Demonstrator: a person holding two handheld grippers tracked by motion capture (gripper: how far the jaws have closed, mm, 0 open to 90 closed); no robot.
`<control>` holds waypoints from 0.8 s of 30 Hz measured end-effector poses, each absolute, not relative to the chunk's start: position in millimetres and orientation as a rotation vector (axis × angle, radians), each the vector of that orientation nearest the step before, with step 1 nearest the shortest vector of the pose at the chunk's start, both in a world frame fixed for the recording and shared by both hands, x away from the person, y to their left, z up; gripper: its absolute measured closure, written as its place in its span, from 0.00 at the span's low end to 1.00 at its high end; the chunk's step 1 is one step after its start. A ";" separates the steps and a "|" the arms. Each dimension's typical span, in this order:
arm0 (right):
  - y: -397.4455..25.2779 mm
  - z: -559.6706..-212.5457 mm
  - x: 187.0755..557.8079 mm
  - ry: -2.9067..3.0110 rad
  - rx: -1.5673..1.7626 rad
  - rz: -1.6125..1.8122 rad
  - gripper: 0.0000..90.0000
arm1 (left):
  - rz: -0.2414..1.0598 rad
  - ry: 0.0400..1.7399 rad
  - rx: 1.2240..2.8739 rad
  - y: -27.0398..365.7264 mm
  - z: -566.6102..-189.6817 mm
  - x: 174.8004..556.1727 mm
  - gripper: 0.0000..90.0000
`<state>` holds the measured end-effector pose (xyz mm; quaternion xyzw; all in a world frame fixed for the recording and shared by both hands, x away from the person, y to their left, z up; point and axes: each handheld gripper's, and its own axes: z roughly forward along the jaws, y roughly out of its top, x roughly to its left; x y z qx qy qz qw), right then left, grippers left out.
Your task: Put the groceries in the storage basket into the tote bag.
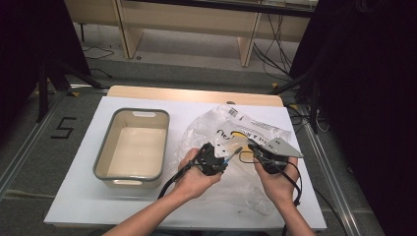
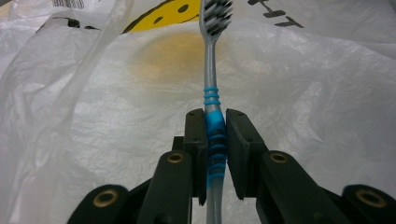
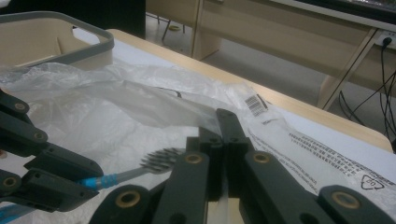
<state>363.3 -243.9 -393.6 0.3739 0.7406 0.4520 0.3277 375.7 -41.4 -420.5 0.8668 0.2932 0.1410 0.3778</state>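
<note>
A grey toothbrush [image 2: 212,70] with a blue ribbed grip is clamped between the jaws of my left gripper [image 2: 215,126], bristles pointing away over a crumpled clear plastic bag [image 2: 303,93] with a yellow smiley print. From above, the left gripper [image 1: 225,160] and toothbrush [image 1: 235,153] hover over the bag [image 1: 231,132] at table centre. Just to the right, my right gripper [image 1: 253,146] is shut on a fold of the bag. In the right gripper view its jaws [image 3: 225,126] pinch the bag's film [image 3: 116,107], with the toothbrush head [image 3: 161,161] close at the left.
A beige tub with a grey rim [image 1: 140,110] stands empty at the left of the white table cover [image 1: 98,206], and its corner [image 3: 70,39] is behind the bag. Wooden furniture and cables lie on the floor beyond the table.
</note>
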 end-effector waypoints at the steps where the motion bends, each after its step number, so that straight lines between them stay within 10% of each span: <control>1: -243.9 -393.8 363.5 1.940 0.977 1.184 1.00 | 0.361 0.754 2.213 -42.5 -421.6 376.2 0.87; 24: -244.4 -394.1 364.2 1.940 0.979 1.183 1.00 | 0.388 0.696 2.273 -61.7 -431.5 388.9 0.87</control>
